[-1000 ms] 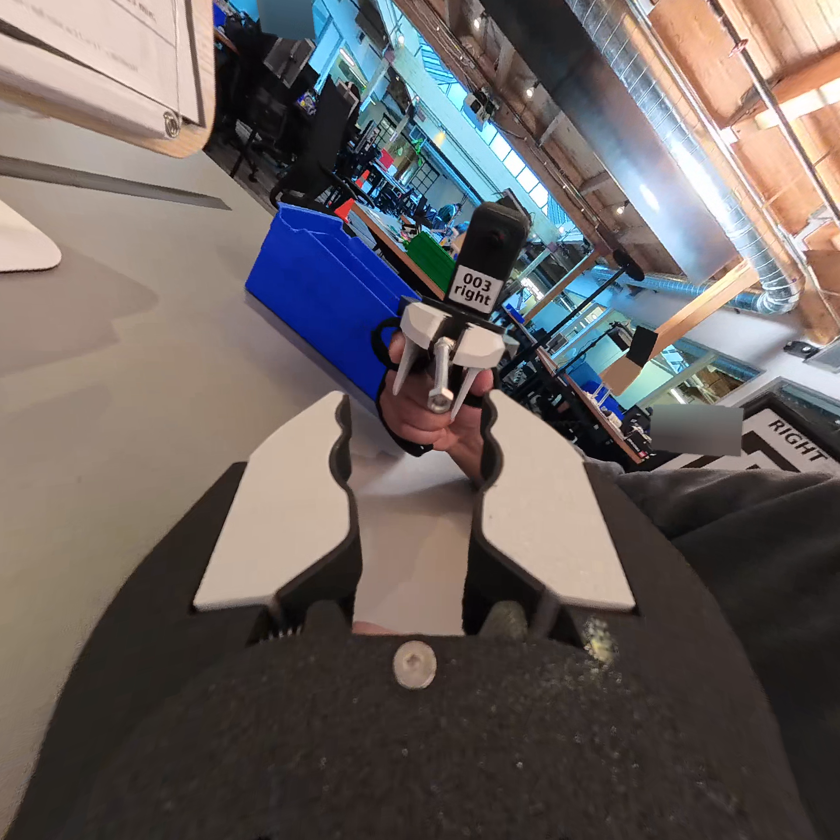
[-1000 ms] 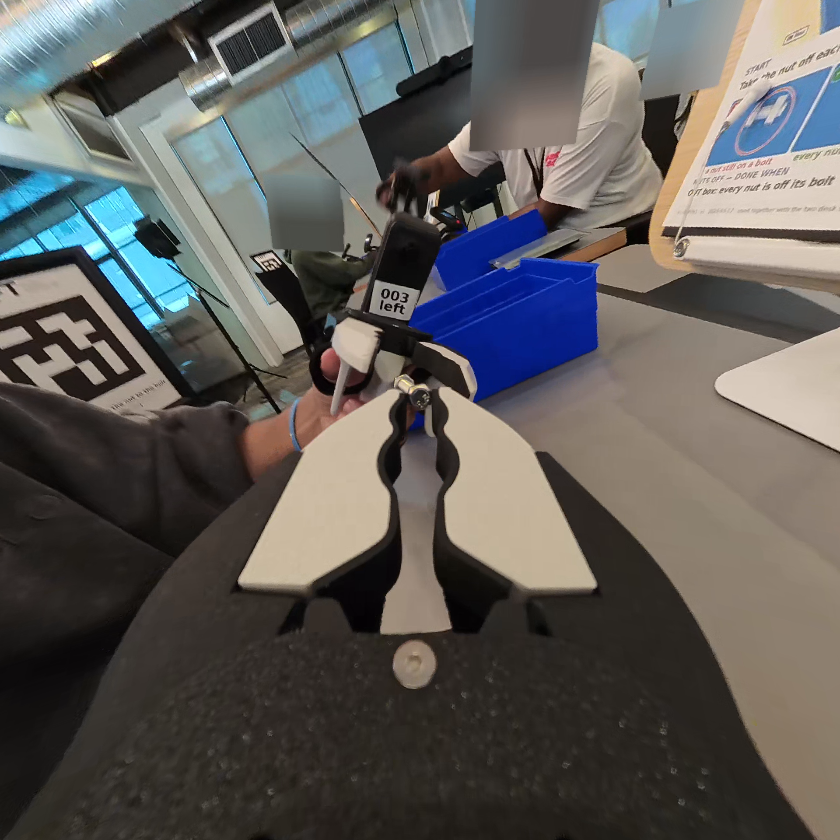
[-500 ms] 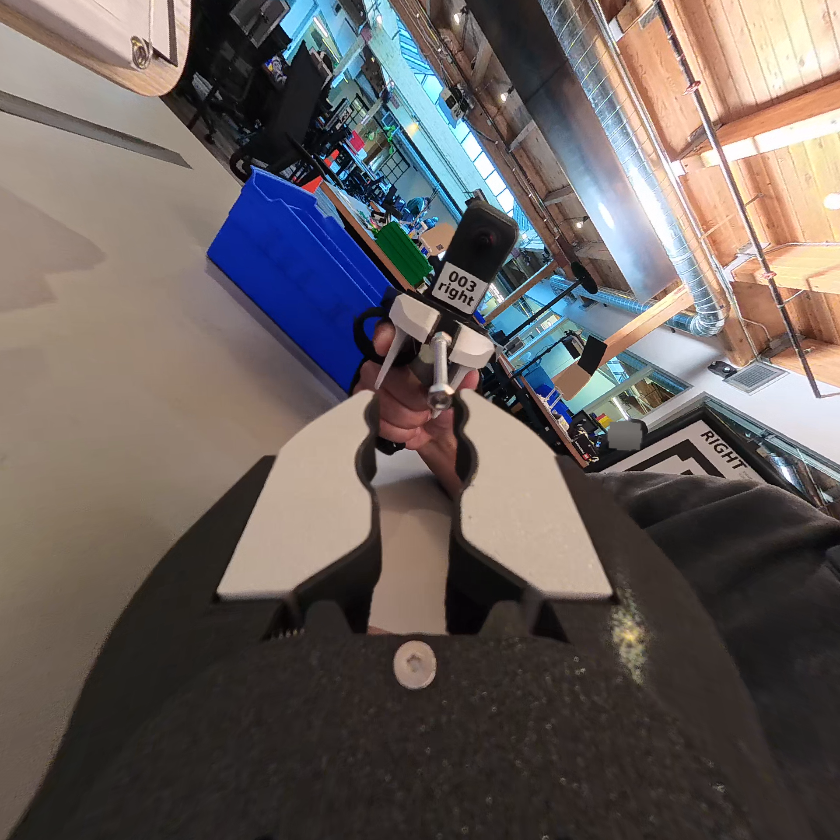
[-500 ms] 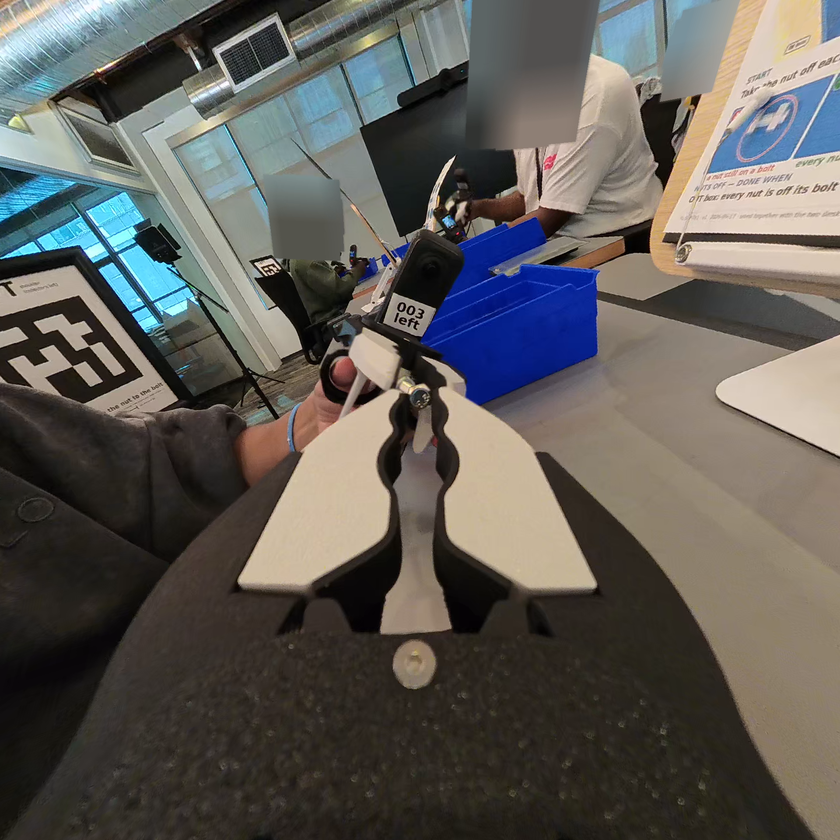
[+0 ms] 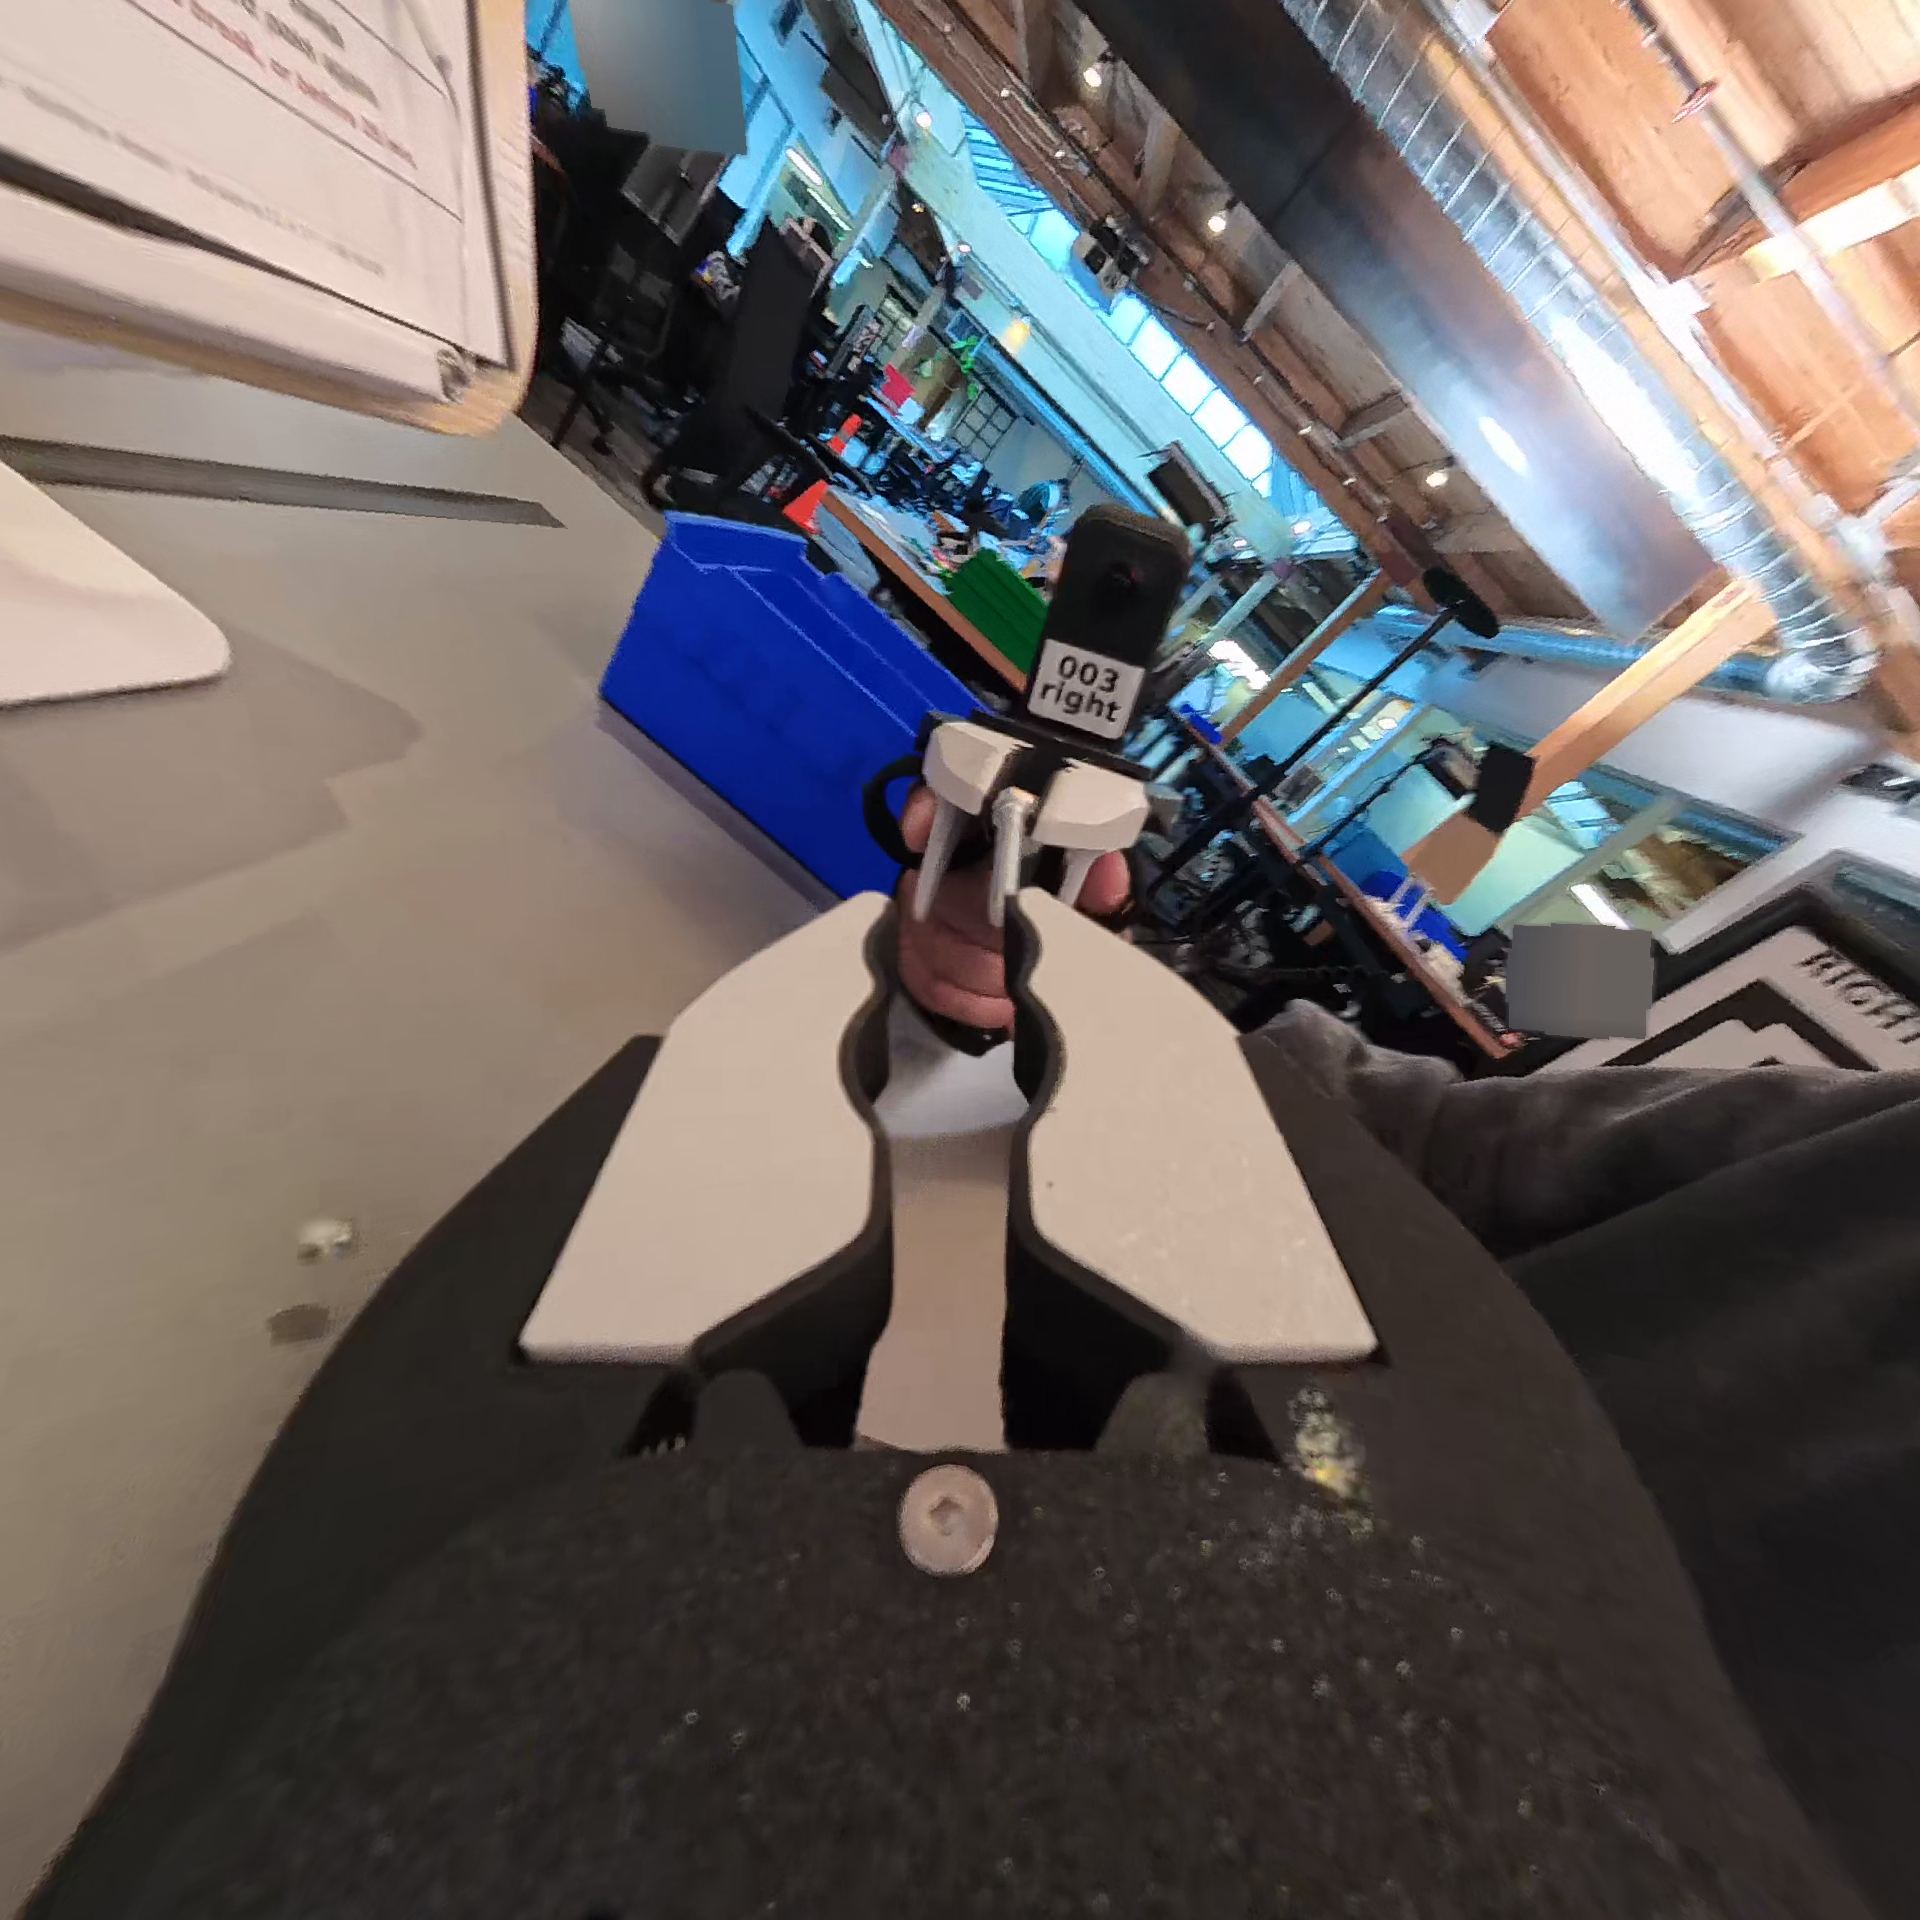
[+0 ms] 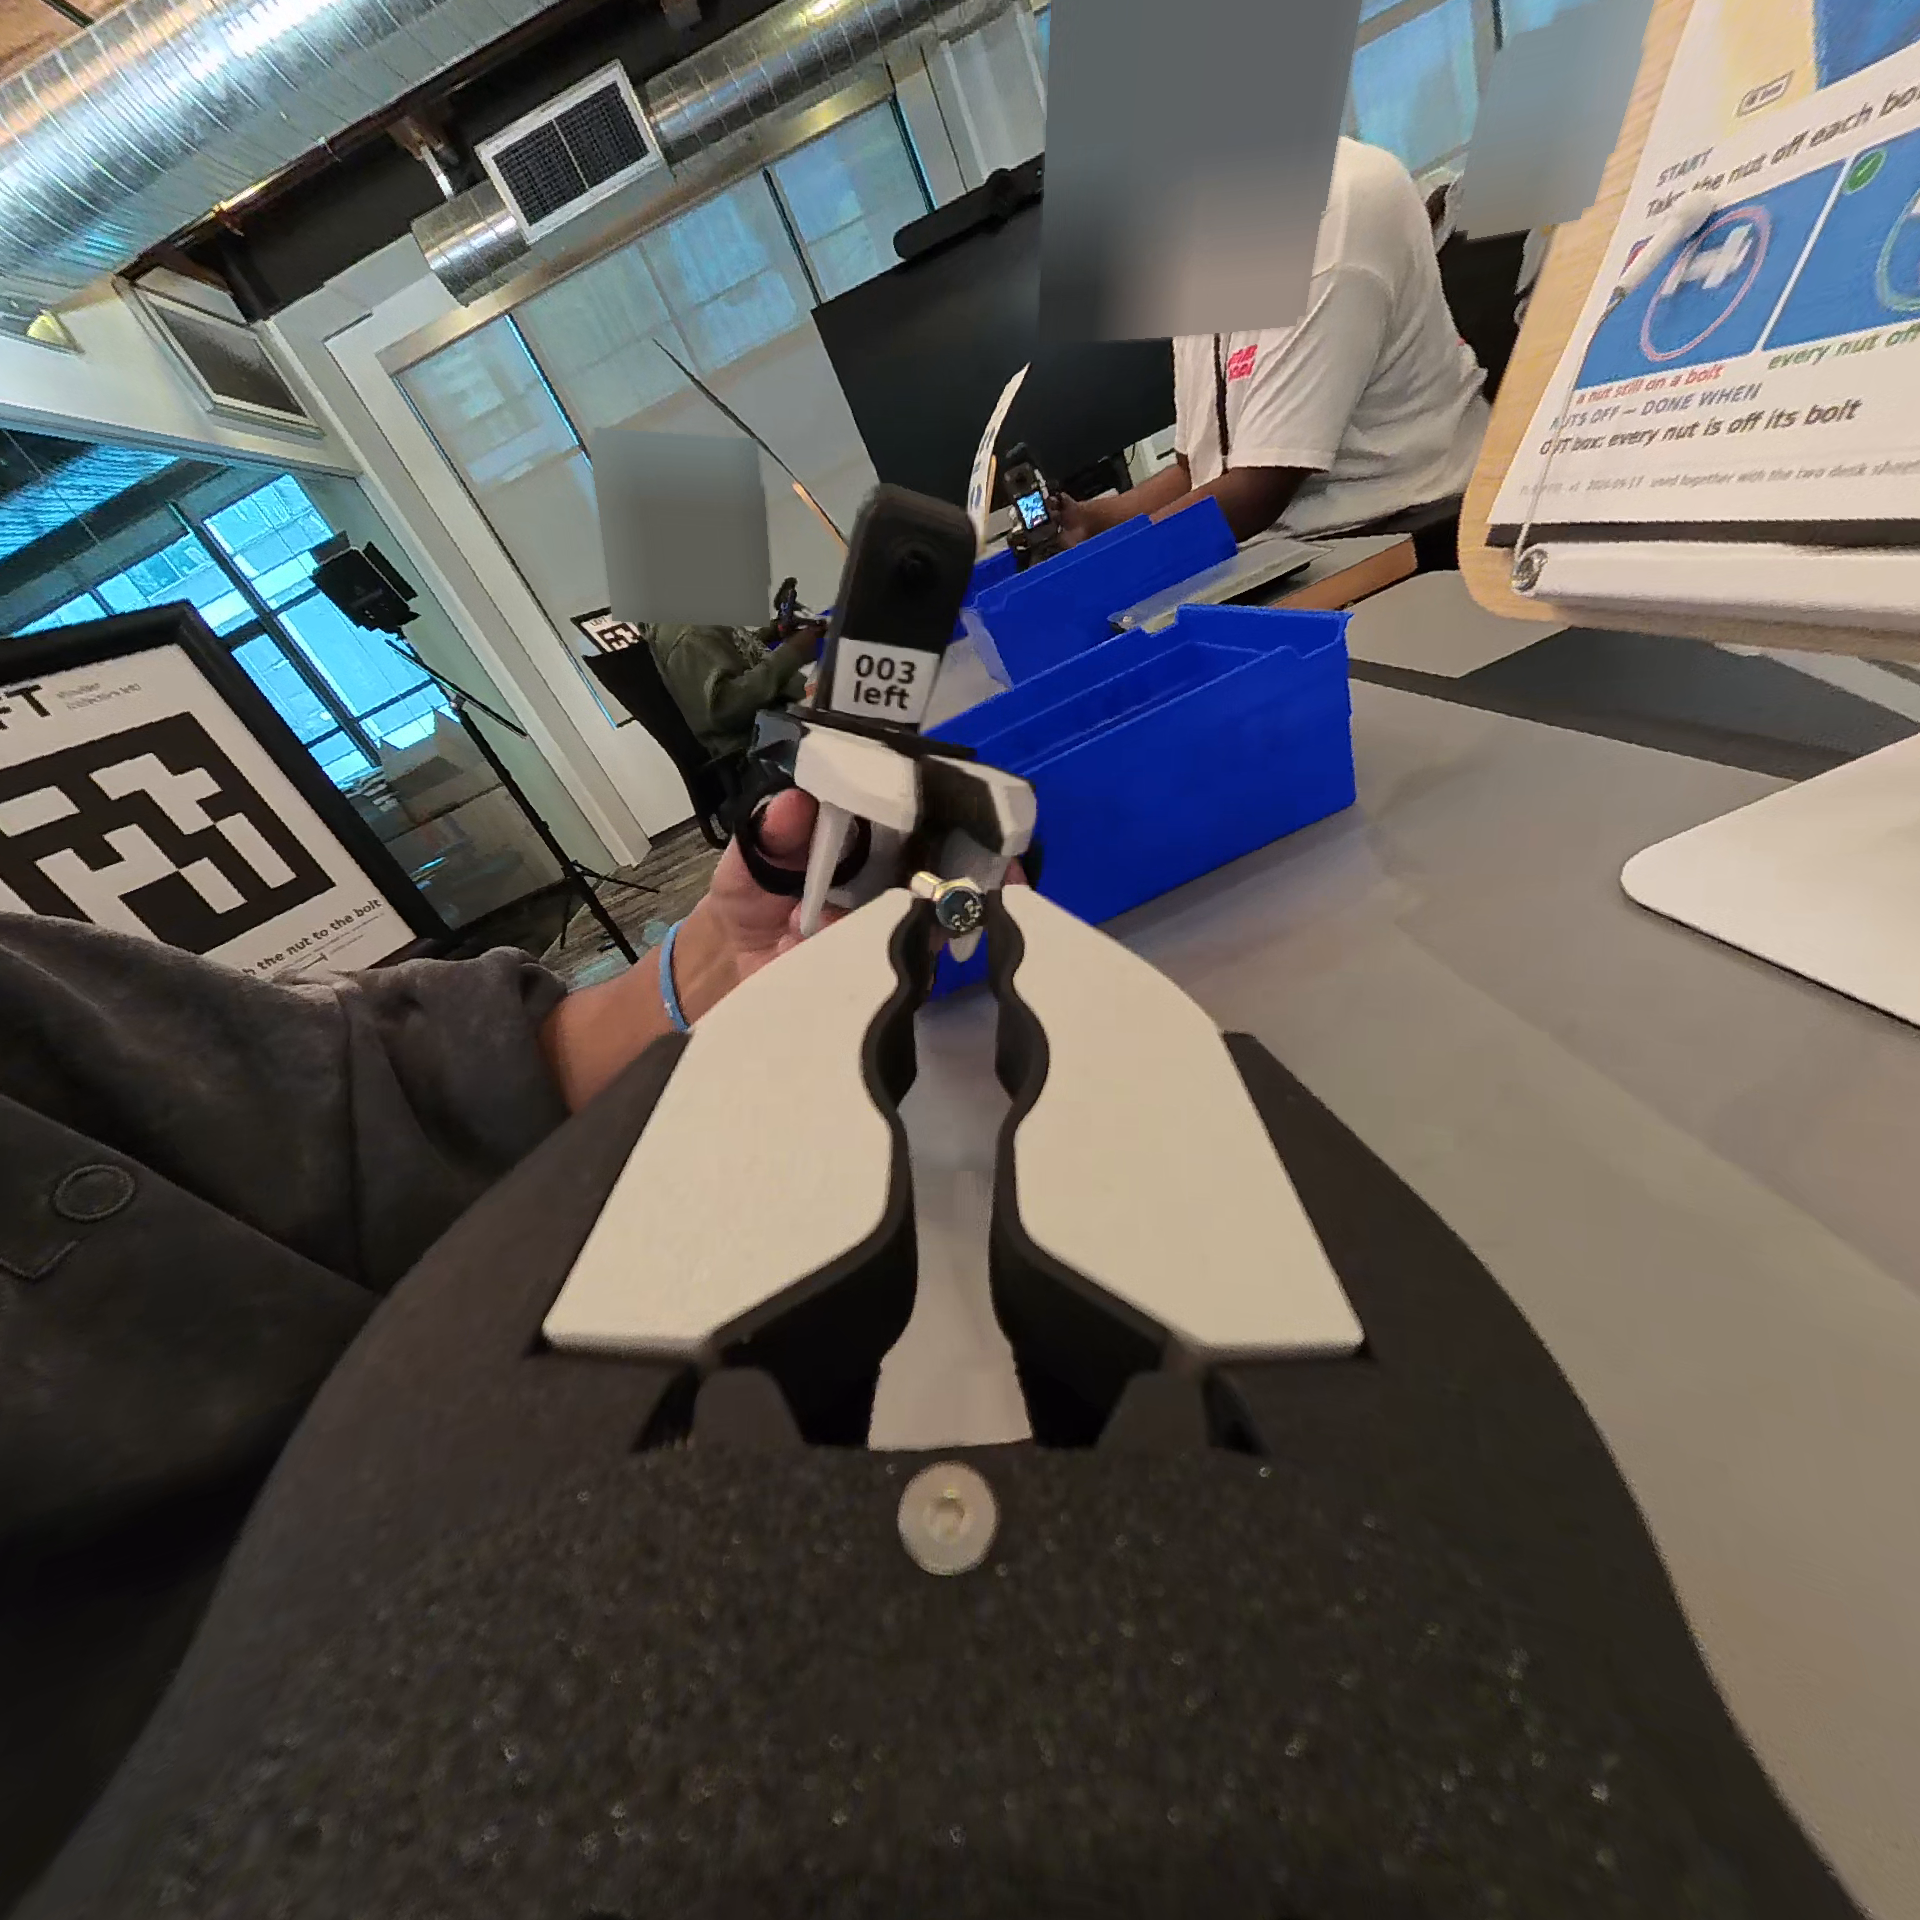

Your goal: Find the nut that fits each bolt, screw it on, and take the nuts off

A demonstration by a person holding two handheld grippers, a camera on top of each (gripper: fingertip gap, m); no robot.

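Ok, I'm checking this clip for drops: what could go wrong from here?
1. The right tool pinches the bolt only at its very tips, so twisting may pivot it or pop it loose.
2. In the left wrist view the bolt's end sits toward one side of the left tool, not centred; closing now may grab crooked.
3. Both are held in the air above the table, so a dropped part could roll away.
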